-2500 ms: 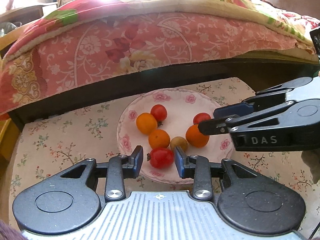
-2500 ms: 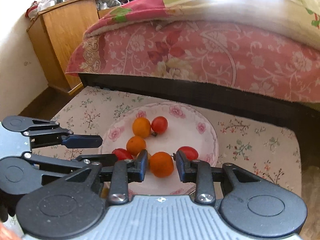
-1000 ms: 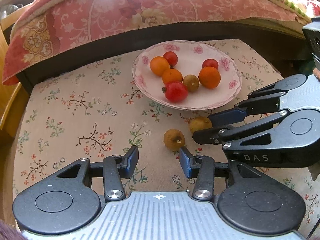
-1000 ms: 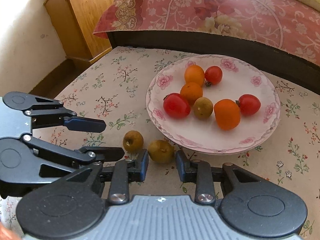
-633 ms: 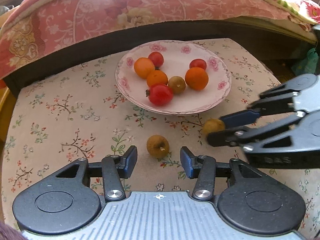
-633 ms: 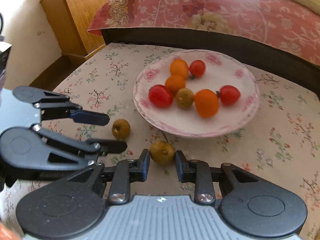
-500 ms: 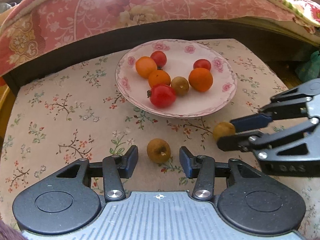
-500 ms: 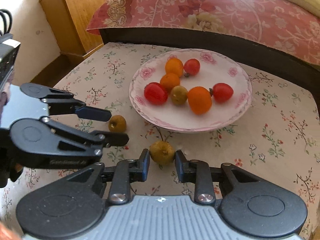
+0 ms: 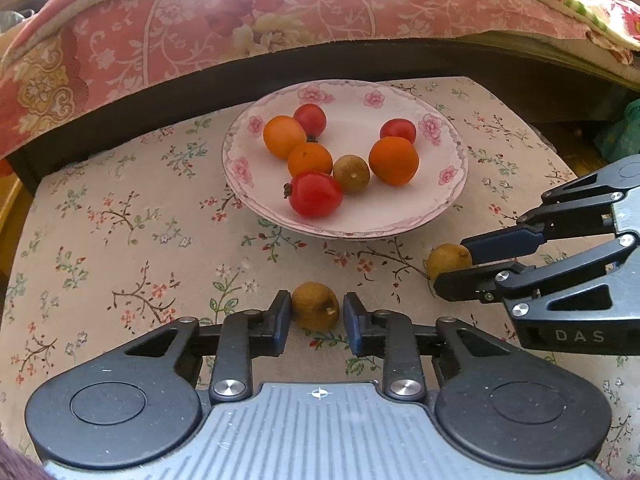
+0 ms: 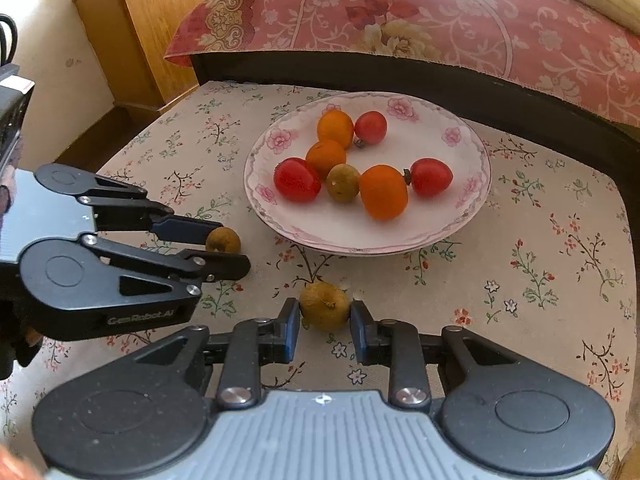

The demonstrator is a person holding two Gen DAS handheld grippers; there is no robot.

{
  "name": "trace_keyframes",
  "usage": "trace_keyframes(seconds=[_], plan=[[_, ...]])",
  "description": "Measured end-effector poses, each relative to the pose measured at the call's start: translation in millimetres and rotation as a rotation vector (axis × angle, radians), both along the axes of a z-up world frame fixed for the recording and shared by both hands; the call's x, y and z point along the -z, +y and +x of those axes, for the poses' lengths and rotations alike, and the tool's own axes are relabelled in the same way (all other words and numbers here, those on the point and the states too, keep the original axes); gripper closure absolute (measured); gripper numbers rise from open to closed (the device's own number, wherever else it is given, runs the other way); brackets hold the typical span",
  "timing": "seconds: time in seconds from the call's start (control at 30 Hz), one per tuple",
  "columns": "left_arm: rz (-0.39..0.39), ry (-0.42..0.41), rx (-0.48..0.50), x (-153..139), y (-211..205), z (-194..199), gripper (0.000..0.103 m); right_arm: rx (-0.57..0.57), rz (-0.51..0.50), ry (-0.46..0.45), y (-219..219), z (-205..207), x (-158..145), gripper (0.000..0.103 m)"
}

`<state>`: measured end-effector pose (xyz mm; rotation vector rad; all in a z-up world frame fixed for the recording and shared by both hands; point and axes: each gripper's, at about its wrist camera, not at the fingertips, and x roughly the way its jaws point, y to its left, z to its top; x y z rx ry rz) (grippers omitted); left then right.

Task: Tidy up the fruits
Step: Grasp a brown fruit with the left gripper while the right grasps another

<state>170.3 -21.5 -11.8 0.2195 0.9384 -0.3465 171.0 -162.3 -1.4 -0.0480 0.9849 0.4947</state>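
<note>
A flowered white plate [image 9: 360,212] [image 10: 440,140] holds three orange fruits, three red tomatoes and one brown fruit [image 9: 351,173]. Two more brown fruits lie on the floral cloth in front of it. My left gripper [image 9: 315,312] [image 10: 232,248] is closing on the left brown fruit [image 9: 316,314] [image 10: 223,239], its pads touching both sides. My right gripper [image 10: 325,312] [image 9: 452,266] is shut on the right brown fruit [image 10: 325,306] [image 9: 444,258], which rests on the cloth. Both fruits sit low, near the cloth.
The small table under the floral cloth [image 9: 120,220] ends close on all sides. A bed with a pink flowered cover [image 9: 280,12] runs along the far edge. A wooden cabinet [image 10: 152,20] stands at the far left.
Both grippers came back from the plate to the cloth in front of it. The left jaws narrowed onto the brown fruit. The right gripper slid right with its fruit between the pads.
</note>
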Motion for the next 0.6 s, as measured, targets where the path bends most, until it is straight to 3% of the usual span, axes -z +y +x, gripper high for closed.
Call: trace_keyframes(seconds=[0.37, 0.6], plan=[[-0.003, -0.005, -0.008, 3.3, 2.2, -2.0, 0.062, -0.015, -0.020, -0.012, 6.5, -1.6, -0.9, 0.071], [-0.009, -0.003, -0.003, 1.2, 2.7, -4.5, 0.069, -0.021, -0.018, -0.010, 5.2, -2.3, -0.8, 0.071]])
